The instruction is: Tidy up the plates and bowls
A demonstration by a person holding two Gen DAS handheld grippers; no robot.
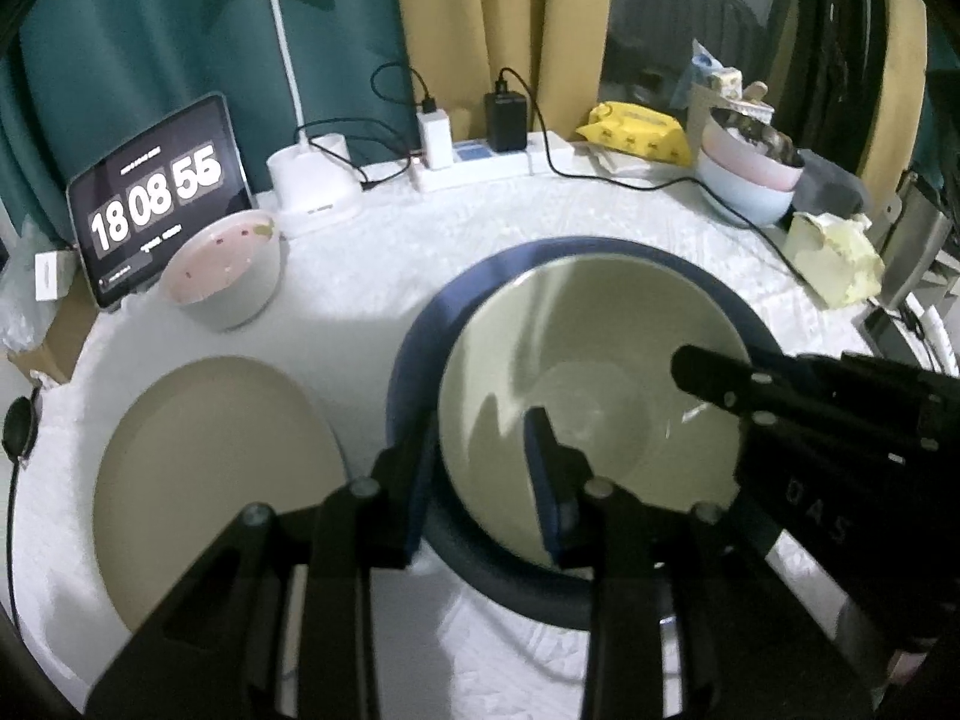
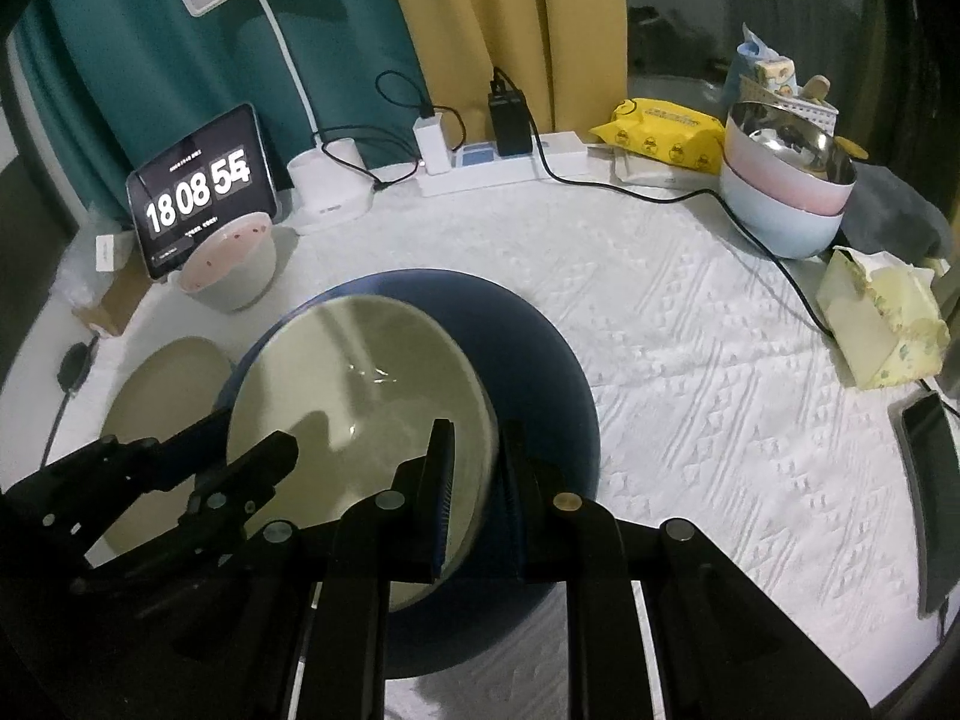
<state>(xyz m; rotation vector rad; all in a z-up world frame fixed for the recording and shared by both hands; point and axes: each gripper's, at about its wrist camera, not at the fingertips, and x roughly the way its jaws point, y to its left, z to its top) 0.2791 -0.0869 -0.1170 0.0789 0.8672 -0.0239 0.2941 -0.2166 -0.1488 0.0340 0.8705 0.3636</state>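
Note:
A pale green bowl point(image 1: 600, 330) point(image 2: 360, 372) sits inside the ring of a wide dark blue plate point(image 1: 480, 276) point(image 2: 540, 348) on the white tablecloth. My left gripper point(image 1: 480, 480) straddles the bowl's left rim, one pad outside the wall and one inside, shut on it. On the opposite rim my right gripper point(image 2: 480, 480) is shut the same way. Each gripper also shows in the other's view: the right gripper point(image 1: 720, 384), the left gripper point(image 2: 240, 456). A beige plate point(image 1: 210, 480) point(image 2: 162, 396) lies flat to the left, and behind it stands a grey bowl with a pink inside point(image 1: 228, 276) point(image 2: 231, 270).
A stack of pink and pale blue bowls with a steel one on top point(image 2: 786, 192) stands back right. A tablet clock point(image 2: 198, 192), a desk lamp point(image 2: 330, 186), a power strip point(image 2: 498, 162), yellow wipes point(image 2: 666, 132), a tissue box point(image 2: 882, 324) and a phone point(image 2: 930, 480) ring the table.

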